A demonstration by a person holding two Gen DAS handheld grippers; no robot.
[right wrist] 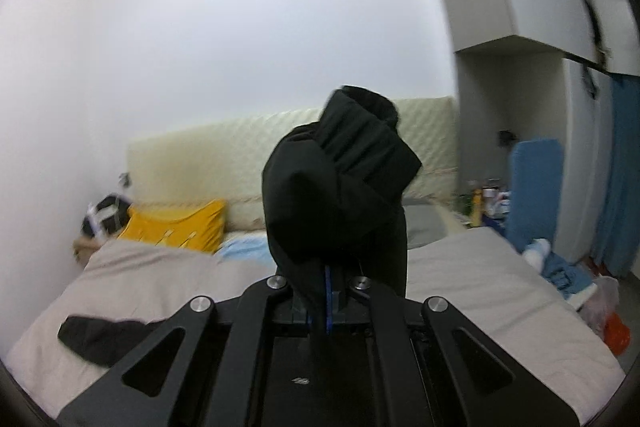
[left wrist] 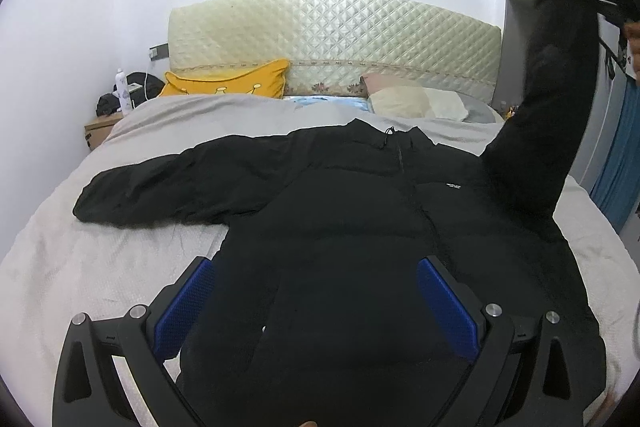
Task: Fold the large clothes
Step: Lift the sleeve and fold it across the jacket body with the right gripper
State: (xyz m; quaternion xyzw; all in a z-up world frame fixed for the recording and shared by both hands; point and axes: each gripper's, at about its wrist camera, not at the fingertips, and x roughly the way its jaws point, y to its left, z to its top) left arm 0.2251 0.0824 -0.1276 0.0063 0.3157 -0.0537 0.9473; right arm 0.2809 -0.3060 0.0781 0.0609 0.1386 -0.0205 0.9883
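Note:
A black puffer jacket [left wrist: 340,211] lies front up on the bed [left wrist: 80,267], collar toward the headboard. Its left sleeve [left wrist: 168,187] is spread flat to the left. My left gripper [left wrist: 316,279] is open, its blue pads [left wrist: 180,311] hovering over the jacket's lower body. My right gripper [right wrist: 329,279] is shut on the jacket's right sleeve [right wrist: 340,179] near the cuff and holds it high above the bed; the raised sleeve also shows in the left wrist view [left wrist: 548,99]. The flat left sleeve [right wrist: 100,339] shows at lower left in the right wrist view.
A quilted cream headboard [left wrist: 332,39] backs the bed. A yellow pillow [left wrist: 228,83] and pale pillows [left wrist: 416,101] lie at the head. A cluttered nightstand [left wrist: 108,123] stands at left. Blue curtain [right wrist: 624,179], blue items and bags [right wrist: 600,311] crowd the right side.

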